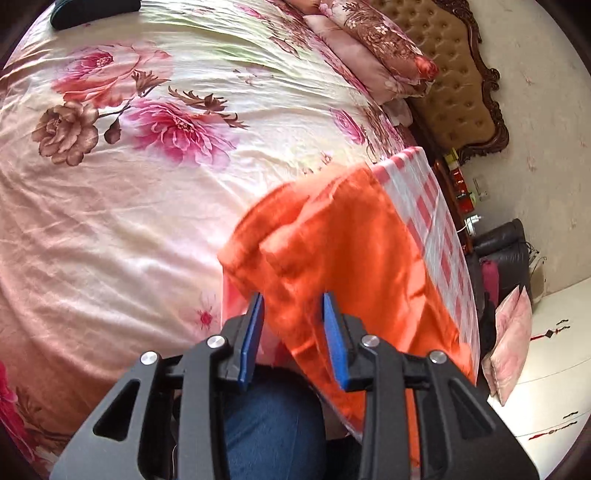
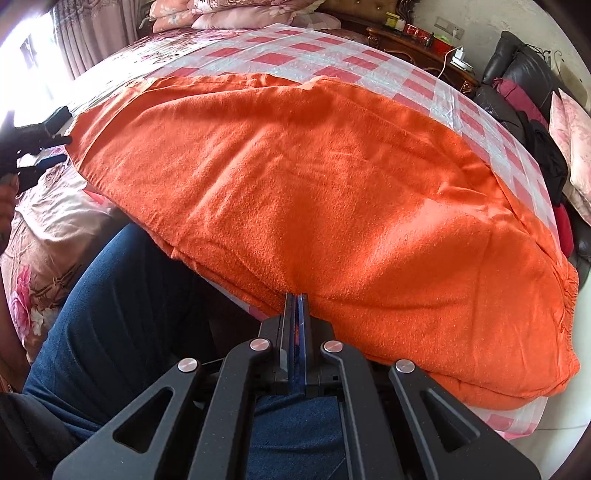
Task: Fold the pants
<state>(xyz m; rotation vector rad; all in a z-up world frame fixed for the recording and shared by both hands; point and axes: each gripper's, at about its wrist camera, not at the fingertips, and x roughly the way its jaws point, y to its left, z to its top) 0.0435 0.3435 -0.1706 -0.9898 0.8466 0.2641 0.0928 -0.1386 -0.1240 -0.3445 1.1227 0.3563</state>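
Nearest, at 6 o'clock in the R wrist view, the right claw [image 2: 296, 295] sits fully closed at the near edge of the pants [image 2: 295, 192]; a sliver of orange seems caught between the pads, so prob. pinching the cloth edge, but I can't tell for sure. Below it is the person's knee in jeans [image 2: 122, 314]. The pants lie spread across a pink-checked sheet [image 2: 273, 59] on the bed [image 1: 110, 184], long axis running 9 to 3 o'clock, elastic waistband bunched at approx. 4 o'clock, and hem end out at 9 o'clock. They already look doubled lengthwise, one leg on the other, w/ stacked edges showing along the near side. At 9 o'clock the left claw [image 2: 55, 138] is just beside the hem end. In the L wrist view that same claw [image 1: 293, 299] stands partly open, blurred orange cloth in the gap, pads not pressing on it, so no grip there. Judgement: first fold (leg on leg) done; crosswise fold, hem toward waistband, not yet made. The L side needs to close on the hem first. Farther off at 12–1 o'clock: pillows [image 2: 240, 14] and a padded headboard [image 1: 454, 85].
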